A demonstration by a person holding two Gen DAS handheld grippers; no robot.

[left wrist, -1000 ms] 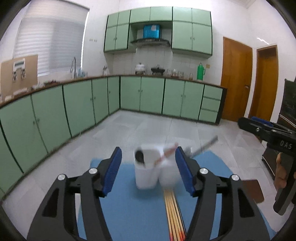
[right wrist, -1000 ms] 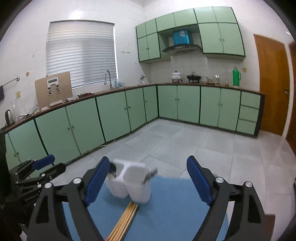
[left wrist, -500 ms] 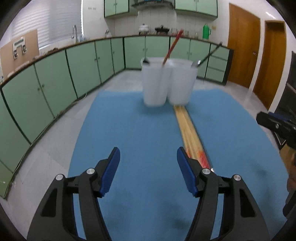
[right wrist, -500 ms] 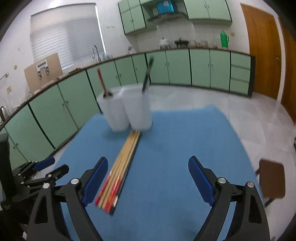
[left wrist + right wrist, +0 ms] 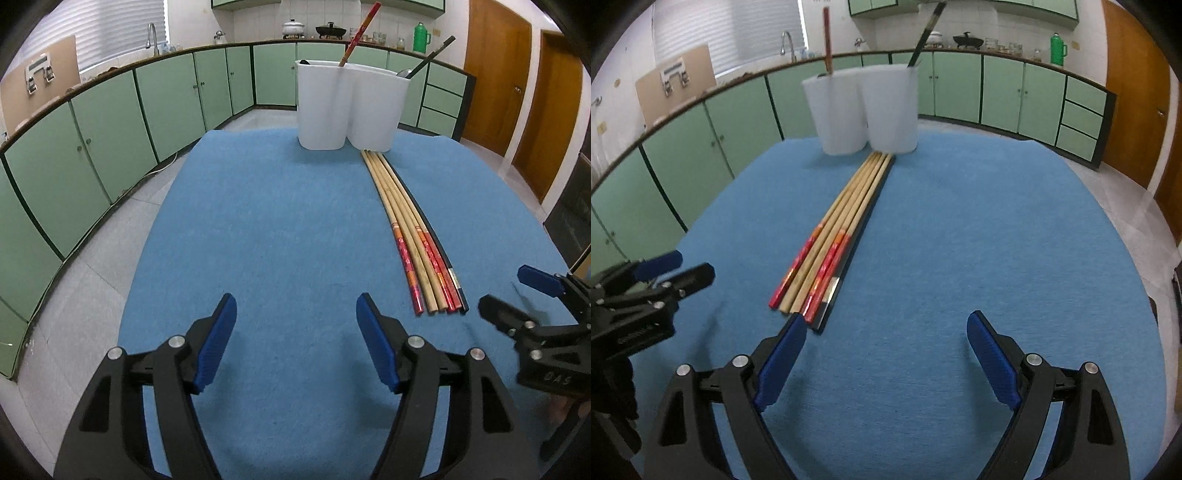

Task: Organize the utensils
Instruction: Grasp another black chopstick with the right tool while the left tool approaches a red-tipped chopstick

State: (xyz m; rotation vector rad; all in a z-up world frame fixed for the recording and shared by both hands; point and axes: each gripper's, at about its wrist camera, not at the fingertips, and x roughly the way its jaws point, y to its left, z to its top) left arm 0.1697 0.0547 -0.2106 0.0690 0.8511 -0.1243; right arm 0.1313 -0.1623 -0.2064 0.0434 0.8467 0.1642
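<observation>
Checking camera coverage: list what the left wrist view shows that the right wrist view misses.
Left wrist only: the right tongs at the right edge, and a spoon bowl in the holder's right cup. Right wrist only: the left tongs at the left edge. Both: white two-cup holder, chopsticks lying on the blue mat, both tongs open.

Left gripper and right gripper both hover side by side, jaws spread wide, holding nothing.

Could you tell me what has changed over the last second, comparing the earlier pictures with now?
Both the left gripper and the right gripper tilted down and drew back from the white holder. Nothing was grasped or released. The chopsticks stayed on the blue mat, both grippers open.
</observation>
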